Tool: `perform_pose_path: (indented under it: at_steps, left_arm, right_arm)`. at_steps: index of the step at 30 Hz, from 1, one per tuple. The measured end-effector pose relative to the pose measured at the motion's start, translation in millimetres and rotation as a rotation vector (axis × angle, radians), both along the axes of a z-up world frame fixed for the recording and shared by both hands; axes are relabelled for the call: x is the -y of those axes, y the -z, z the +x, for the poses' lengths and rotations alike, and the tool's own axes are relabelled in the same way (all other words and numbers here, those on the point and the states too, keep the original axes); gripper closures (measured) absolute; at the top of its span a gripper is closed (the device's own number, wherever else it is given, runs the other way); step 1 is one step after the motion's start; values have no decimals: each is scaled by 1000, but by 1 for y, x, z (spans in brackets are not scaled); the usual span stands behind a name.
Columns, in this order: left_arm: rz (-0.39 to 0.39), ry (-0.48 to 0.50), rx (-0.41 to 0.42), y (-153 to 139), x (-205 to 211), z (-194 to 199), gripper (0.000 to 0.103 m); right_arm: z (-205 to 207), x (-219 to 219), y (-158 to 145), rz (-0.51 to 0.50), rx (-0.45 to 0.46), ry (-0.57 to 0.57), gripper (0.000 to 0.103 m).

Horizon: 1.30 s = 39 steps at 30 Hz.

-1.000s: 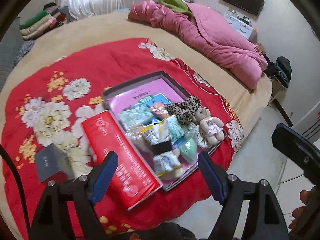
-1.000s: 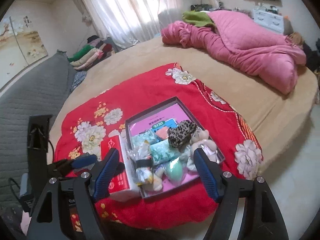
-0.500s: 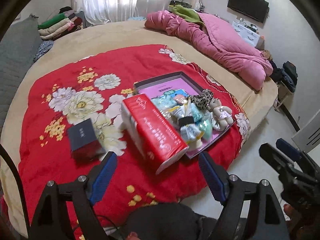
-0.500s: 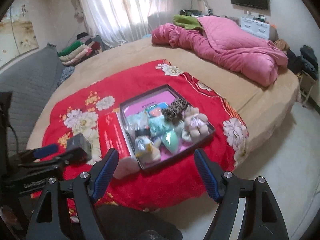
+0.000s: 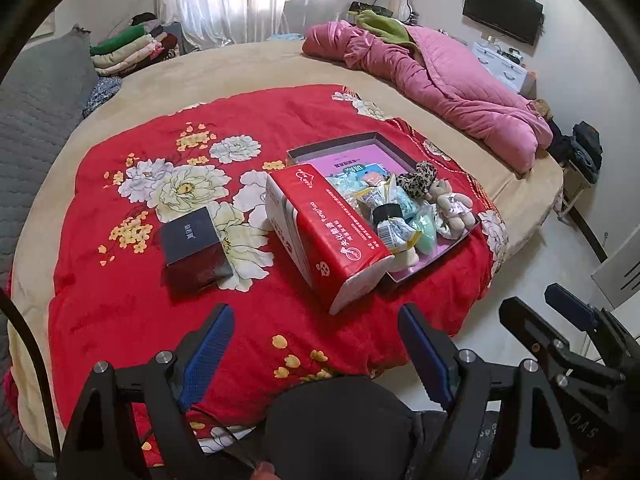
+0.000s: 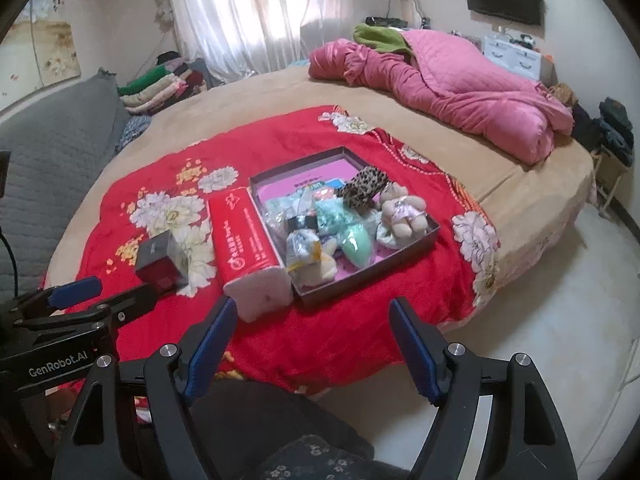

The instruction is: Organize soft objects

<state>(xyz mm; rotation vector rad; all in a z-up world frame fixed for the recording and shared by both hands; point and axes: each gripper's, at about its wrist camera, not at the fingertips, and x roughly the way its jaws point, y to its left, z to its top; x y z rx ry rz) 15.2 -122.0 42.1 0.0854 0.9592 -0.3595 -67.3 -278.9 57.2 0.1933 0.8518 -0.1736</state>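
Observation:
A shallow dark box (image 5: 372,138) (image 6: 404,258) lies on the red flowered blanket (image 5: 160,300) (image 6: 360,320). It holds several soft items: a small teddy bear (image 5: 452,208) (image 6: 402,214), a leopard-print piece (image 5: 416,178) (image 6: 362,188), a mint green pouch (image 5: 426,230) (image 6: 356,242) and wrapped packets. A red tissue pack (image 5: 328,232) (image 6: 244,236) lies along the box's left side. My left gripper (image 5: 316,350) hovers open and empty over the blanket's near edge. My right gripper (image 6: 312,340) is open and empty too, short of the box.
A small dark box (image 5: 194,246) (image 6: 160,262) sits left of the tissue pack. A pink quilt (image 5: 440,88) (image 6: 460,92) is heaped at the bed's far right, folded clothes (image 5: 128,50) at the far left. A person's dark-clothed knee (image 5: 340,420) is below the grippers. Floor lies right of the bed.
Both grippers have drawn back from the box toward the near edge of the bed, so the box and tissue pack look smaller and farther. Both stay open and empty.

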Motion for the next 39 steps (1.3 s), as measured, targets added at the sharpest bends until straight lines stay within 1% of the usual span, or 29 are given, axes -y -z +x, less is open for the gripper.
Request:
perform_pose_path:
  at_steps: [15, 39]
  left_arm:
    - [14, -5, -13, 4, 1, -5, 20]
    - [28, -20, -24, 11, 0, -3, 20]
  right_arm:
    - [-3, -6, 1, -5, -4, -8, 24]
    - [-2, -1, 4, -14, -18, 4, 24]
